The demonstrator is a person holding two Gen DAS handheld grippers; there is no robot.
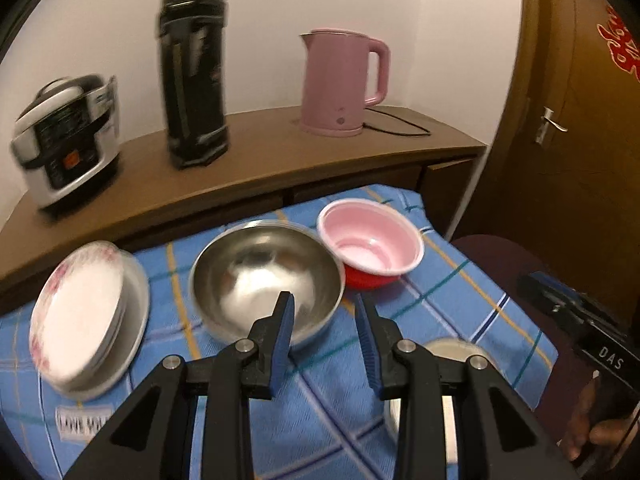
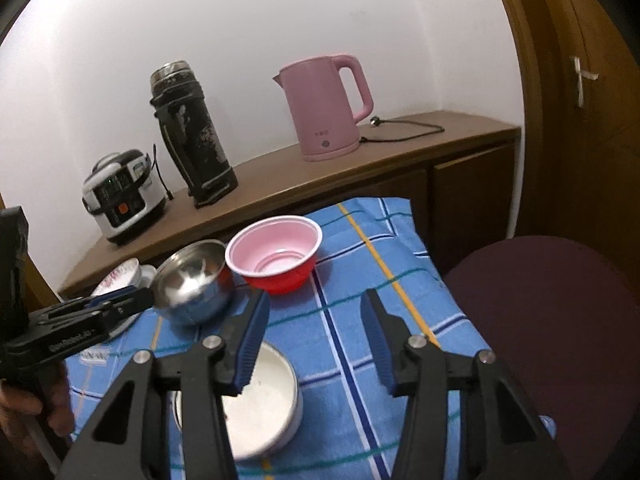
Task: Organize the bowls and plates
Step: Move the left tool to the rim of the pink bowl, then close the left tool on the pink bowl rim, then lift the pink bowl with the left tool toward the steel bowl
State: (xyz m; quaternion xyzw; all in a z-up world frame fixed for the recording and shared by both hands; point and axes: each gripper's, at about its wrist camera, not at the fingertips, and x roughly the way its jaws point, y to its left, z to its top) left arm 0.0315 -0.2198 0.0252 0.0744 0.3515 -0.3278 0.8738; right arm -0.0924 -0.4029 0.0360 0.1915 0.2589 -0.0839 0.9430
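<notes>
Two grippers hover over the blue checked cloth [image 2: 360, 264], both spread wide and holding nothing. The left gripper [image 1: 324, 312] straddles the near rim of the steel bowl [image 1: 256, 272], beside the red bowl [image 1: 370, 248] and stacked plates [image 1: 80, 312]. The right gripper [image 2: 314, 320] hangs above the white bowl [image 2: 268, 400].

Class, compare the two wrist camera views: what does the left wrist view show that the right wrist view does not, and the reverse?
Only the left wrist view: red lettering on the door, the right gripper seen side-on.

Only the right wrist view: the white bowl almost whole, the kettle's plug.

Both: steel bowl, pink-and-red bowl, floral plates, pink kettle, flask, rice cooker.
</notes>
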